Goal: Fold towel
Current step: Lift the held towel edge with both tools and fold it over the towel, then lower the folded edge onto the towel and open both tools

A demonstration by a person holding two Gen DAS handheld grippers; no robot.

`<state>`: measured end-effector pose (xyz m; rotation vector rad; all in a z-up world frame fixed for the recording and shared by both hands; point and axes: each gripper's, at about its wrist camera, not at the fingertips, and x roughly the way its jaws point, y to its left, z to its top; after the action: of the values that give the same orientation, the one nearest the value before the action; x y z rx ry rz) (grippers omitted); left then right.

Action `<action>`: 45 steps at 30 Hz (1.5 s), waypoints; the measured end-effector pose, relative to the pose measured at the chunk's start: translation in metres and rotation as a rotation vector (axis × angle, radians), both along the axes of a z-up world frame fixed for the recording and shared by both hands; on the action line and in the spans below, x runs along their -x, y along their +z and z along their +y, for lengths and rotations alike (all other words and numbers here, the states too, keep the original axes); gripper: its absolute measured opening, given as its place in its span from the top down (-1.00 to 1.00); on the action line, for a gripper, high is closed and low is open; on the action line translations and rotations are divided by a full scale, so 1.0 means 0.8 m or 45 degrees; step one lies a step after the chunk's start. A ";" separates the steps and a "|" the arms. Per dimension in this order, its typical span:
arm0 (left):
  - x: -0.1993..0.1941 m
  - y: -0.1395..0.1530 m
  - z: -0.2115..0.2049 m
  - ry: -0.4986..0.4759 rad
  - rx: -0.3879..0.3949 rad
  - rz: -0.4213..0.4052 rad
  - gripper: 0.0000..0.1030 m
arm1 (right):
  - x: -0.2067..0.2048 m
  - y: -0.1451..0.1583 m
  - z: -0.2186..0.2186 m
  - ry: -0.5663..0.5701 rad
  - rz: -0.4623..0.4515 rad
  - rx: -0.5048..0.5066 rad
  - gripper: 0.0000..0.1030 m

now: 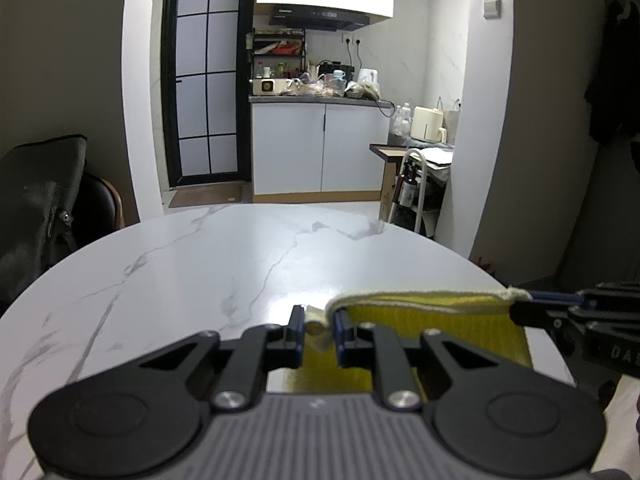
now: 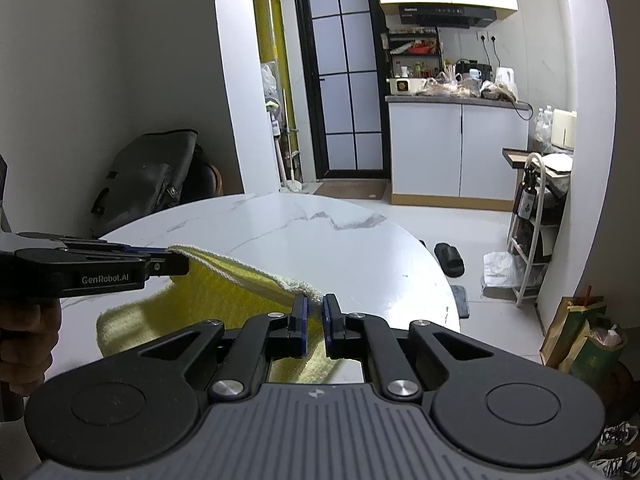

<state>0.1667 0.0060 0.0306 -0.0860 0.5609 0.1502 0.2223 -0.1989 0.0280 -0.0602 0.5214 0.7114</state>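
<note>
A yellow towel (image 1: 432, 316) with a cream hem hangs over the near part of a round white marble table (image 1: 240, 264). My left gripper (image 1: 318, 322) is shut on one hem corner. My right gripper (image 1: 524, 306) enters from the right and is shut on the other corner; the hem stretches between them, lifted off the table. In the right wrist view the right gripper (image 2: 315, 312) pinches the towel (image 2: 224, 296) corner, and the left gripper (image 2: 176, 258) holds the far corner at left. The towel's lower part sags onto the table (image 2: 340, 248).
A dark bag on a chair (image 1: 40, 208) stands behind the table at left. A white rack with bottles (image 2: 532, 216), a slipper (image 2: 450, 258) and bags (image 2: 580, 340) are on the floor to the right. Kitchen cabinets (image 1: 320, 148) lie beyond.
</note>
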 end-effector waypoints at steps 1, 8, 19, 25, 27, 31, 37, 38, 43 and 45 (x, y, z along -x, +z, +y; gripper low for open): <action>-0.003 -0.002 0.001 0.002 0.001 0.004 0.67 | -0.002 -0.002 0.001 0.001 0.004 0.003 0.83; -0.016 -0.009 0.015 0.035 0.025 0.041 0.54 | -0.020 -0.013 0.007 -0.002 0.044 0.008 0.83; -0.014 -0.014 0.023 0.050 0.020 0.065 0.42 | -0.031 -0.012 0.010 -0.030 0.066 -0.031 0.28; -0.011 -0.013 0.017 0.028 0.020 0.067 0.41 | -0.028 -0.008 0.005 -0.060 0.067 -0.034 0.24; -0.006 -0.011 0.015 0.025 0.024 0.062 0.41 | -0.024 -0.006 0.006 -0.049 0.064 -0.028 0.24; 0.001 -0.012 0.009 0.017 0.023 0.062 0.40 | -0.015 -0.004 0.006 -0.021 0.067 -0.024 0.24; 0.010 -0.010 0.000 -0.008 0.026 0.073 0.38 | -0.006 -0.007 0.003 -0.013 0.103 -0.001 0.24; 0.012 -0.010 -0.001 -0.009 0.028 0.072 0.36 | -0.002 -0.007 0.003 -0.013 0.109 0.003 0.24; 0.029 -0.010 -0.006 -0.018 0.045 0.070 0.29 | 0.012 -0.006 0.001 -0.030 0.122 0.023 0.24; 0.036 -0.012 -0.008 -0.026 0.053 0.077 0.29 | 0.019 -0.006 0.000 -0.041 0.127 0.028 0.24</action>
<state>0.1375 -0.0001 0.0209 -0.1166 0.6248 0.1216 0.2071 -0.1989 0.0234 -0.0373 0.6244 0.6796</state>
